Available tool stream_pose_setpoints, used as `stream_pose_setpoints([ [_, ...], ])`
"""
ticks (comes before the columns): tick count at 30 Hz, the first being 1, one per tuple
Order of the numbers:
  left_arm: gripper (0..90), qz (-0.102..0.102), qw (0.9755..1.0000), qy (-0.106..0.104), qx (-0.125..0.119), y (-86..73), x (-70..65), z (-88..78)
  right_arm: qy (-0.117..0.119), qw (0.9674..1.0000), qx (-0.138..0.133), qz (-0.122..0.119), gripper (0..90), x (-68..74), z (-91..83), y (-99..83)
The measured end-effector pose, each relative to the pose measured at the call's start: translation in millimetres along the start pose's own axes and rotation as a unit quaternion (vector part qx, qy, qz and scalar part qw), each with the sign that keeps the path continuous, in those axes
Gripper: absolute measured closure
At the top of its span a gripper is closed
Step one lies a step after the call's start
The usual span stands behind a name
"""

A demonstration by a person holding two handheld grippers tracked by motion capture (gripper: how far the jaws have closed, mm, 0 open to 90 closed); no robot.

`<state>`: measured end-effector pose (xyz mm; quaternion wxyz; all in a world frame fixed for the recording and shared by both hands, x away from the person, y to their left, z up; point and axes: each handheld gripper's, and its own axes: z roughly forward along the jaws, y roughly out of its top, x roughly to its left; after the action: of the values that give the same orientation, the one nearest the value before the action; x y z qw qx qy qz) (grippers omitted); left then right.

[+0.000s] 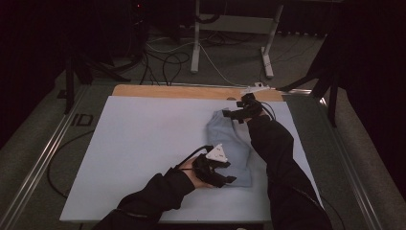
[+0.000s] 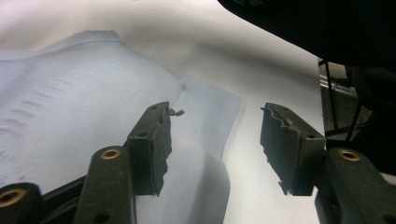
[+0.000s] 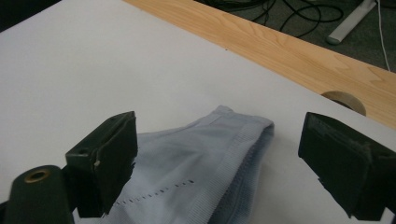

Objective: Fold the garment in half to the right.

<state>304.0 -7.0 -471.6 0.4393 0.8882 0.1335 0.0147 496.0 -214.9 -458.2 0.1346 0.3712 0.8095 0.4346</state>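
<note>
A pale blue knit garment [image 1: 230,146], ribbed at its hem and apparently already folded into a narrow bundle, lies on the white sheet [image 1: 143,143]. The left gripper [image 1: 221,175] stands wide open over its near corner; the right gripper [image 1: 234,114], jaws equally wide, hovers over the far hem. Neither holds cloth; any further folding remains.

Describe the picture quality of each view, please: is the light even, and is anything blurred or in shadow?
High view: dim and grainy; the surroundings and the dark sleeves lose detail, while the white table cover is brightest. Left gripper view: soft focus on the pale blue garment, with a dark sleeve at upper right. Right gripper view: sharpest; the garment's knitted hem and the wooden table edge are clear.
</note>
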Motion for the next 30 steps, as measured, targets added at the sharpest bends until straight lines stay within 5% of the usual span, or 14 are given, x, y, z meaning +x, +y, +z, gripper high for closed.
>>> stream_pose_setpoints([
  [13, 31.8, -0.017, 0.9992, 0.015, -0.033, -23.2, 12.2, -47.1, 0.008, 0.9999, 0.005, -0.006, 12.0, 3.1, -1.7, -2.7],
  [22, 20.6, -0.029, 0.9971, 0.046, -0.052, -46.9, 22.6, -83.0, 0.005, 1.0000, 0.002, -0.009, 10.5, 6.6, -2.7, -3.3],
  [25, 15.2, -0.028, 0.9971, 0.058, -0.039, -59.3, 25.6, -91.7, 0.009, 0.9999, 0.002, -0.006, 10.5, 6.9, -2.0, -2.9],
  [27, 1.2, -0.019, 0.9968, 0.073, -0.029, -68.7, 26.5, -95.0, 0.012, 0.9999, 0.002, -0.006, 10.5, 7.7, -1.1, -2.9],
  [30, 0.6, -0.031, 0.9968, 0.070, -0.021, -81.1, 30.3, -101.4, 0.012, 0.9999, 0.006, -0.005, 10.5, 8.7, 0.0, -3.0],
])
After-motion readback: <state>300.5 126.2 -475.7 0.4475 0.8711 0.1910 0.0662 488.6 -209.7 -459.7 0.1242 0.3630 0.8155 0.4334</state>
